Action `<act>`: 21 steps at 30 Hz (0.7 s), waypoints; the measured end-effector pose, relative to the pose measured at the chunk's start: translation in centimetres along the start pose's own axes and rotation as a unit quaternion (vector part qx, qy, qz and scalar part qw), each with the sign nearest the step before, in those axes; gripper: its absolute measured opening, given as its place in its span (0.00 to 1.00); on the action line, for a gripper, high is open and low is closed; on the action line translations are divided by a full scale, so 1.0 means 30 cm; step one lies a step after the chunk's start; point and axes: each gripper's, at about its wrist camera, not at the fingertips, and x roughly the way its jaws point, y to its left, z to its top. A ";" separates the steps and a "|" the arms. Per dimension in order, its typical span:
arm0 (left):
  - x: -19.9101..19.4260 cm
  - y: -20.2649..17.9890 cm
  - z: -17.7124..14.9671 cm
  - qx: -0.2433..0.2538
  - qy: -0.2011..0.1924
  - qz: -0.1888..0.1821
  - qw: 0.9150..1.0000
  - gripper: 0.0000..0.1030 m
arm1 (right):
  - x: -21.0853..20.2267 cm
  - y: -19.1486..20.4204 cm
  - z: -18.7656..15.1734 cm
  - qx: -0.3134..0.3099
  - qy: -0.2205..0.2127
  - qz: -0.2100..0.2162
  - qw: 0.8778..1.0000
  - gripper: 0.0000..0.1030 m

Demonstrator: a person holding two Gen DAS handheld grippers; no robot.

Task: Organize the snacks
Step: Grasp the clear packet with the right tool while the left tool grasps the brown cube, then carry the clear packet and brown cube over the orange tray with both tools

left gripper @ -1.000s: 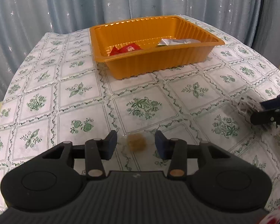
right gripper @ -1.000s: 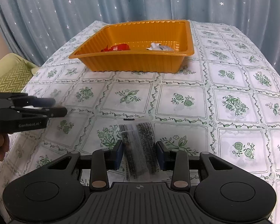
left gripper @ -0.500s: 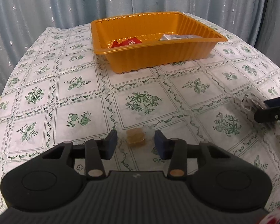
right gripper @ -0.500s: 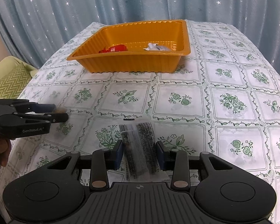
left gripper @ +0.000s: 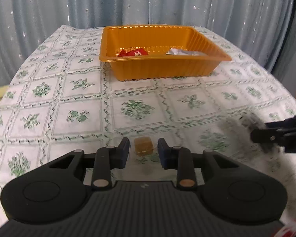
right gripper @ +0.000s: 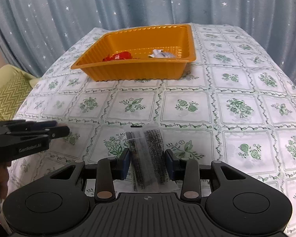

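The worktop (left gripper: 84, 106) carries a green-floral cloth; blue star-print curtains (right gripper: 69, 15) hang behind it. One orange tray (left gripper: 163, 69) stands at the far side, unobstructed, holding one red wrapper (left gripper: 134, 52) and one silver wrapper (left gripper: 179, 51). The left tool (left gripper: 144, 150) is closing around one amber wrapped candy (left gripper: 143, 146), with a gap visible at each pad. The right tool (right gripper: 147, 159) grips one clear black-printed packet (right gripper: 146, 152) near the front edge
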 end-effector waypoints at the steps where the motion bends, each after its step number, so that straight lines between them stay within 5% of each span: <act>1: -0.015 -0.009 0.002 -0.006 0.002 -0.001 1.000 0.27 | -0.009 -0.001 0.001 0.003 -0.001 -0.001 1.000 0.37; 21: -0.232 -0.135 0.144 -0.008 -0.025 -0.018 0.999 0.28 | -0.227 0.038 0.087 0.018 -0.036 -0.015 0.999 0.37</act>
